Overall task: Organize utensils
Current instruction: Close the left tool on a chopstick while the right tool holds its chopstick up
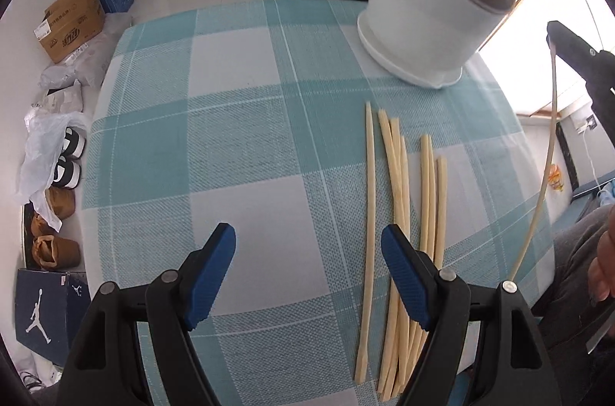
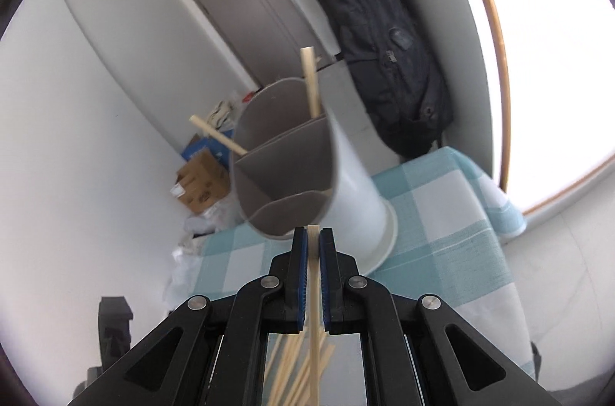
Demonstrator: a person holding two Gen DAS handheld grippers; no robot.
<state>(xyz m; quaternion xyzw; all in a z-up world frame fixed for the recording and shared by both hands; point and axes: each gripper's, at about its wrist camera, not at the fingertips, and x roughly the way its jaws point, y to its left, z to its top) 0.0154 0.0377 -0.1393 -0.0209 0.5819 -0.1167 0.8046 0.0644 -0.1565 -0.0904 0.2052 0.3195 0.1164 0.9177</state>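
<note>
**Right claw clamped on one chopstick; left claw wide apart above the loose chopsticks**

The right claw (image 2: pixel 314 248) is closed on a single chopstick (image 2: pixel 315 294). Its blue pads (image 2: pixel 301 275) press the stick from both sides near its upper end, and the stick hangs down below the claw, clear of the bench. In the left wrist view the same stick (image 1: pixel 546 156) runs as a long pale line from the right claw (image 1: pixel 553 37) down toward the person's hand (image 1: pixel 601 267).

The left claw (image 1: pixel 307 275) stands wide apart with nothing between its pads (image 1: pixel 209 275). It hangs over the bench (image 1: pixel 238 121), which carries a teal and white checked cloth.

The loose chopsticks (image 1: pixel 399 213) lie flat on the cloth in a rough row, roughly parallel, some overlapping. The left claw's right-hand finger partly covers them.

The white holder (image 1: pixel 426 17) stands upright near the far end of the bench. Its grey interior (image 2: pixel 284 156) is split into compartments. Two chopsticks (image 2: pixel 311 81) already lean inside, in the compartments farthest from the right claw.
</note>
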